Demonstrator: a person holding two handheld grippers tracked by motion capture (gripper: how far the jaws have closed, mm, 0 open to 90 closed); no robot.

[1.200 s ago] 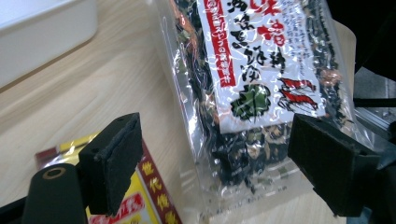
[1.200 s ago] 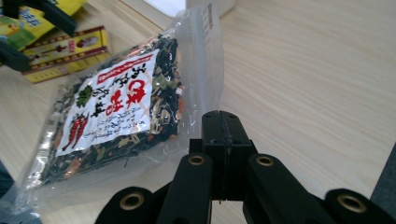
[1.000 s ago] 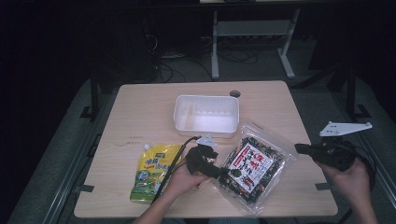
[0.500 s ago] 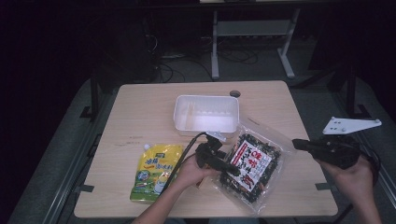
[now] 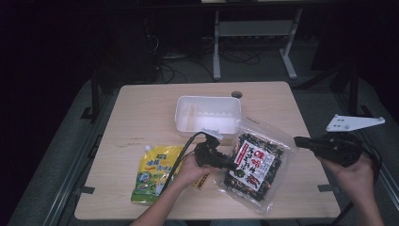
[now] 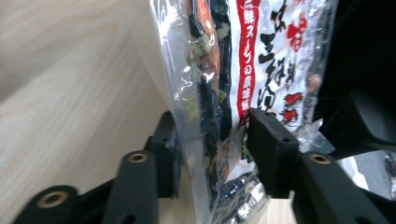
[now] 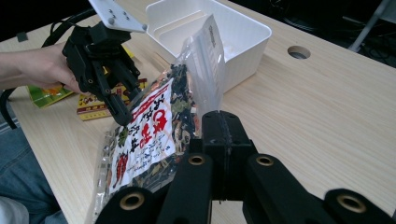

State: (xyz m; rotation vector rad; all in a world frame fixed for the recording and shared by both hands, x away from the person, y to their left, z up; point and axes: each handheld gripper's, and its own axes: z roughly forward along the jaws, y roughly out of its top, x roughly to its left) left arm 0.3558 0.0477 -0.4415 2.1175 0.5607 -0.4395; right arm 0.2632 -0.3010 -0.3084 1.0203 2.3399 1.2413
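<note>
A clear bag of dried seaweed mix with a red and white label [image 5: 254,162] lies on the table right of centre, its far corner resting against the white bin. My left gripper [image 5: 230,165] has its jaws on the bag's left edge. Its jaws have just been closing, and in the left gripper view both pads [image 6: 170,149] press on the bag [image 6: 219,70]. From the right gripper view, the left gripper [image 7: 123,114] bites the bag [image 7: 149,135]. My right gripper [image 5: 299,140] hovers at the bag's right, shut and empty [image 7: 222,121].
A white plastic bin [image 5: 207,100] stands behind the bag, its rim [image 7: 261,32] near the bag's raised corner. A yellow-green pouch [image 5: 153,172] and a small red-yellow packet [image 5: 202,181] lie by the left hand. A cable hole [image 5: 236,94] sits at the table's far edge.
The left gripper slid right from beside the pouch onto the bag's edge and its jaws closed on it. The right gripper stayed put.
</note>
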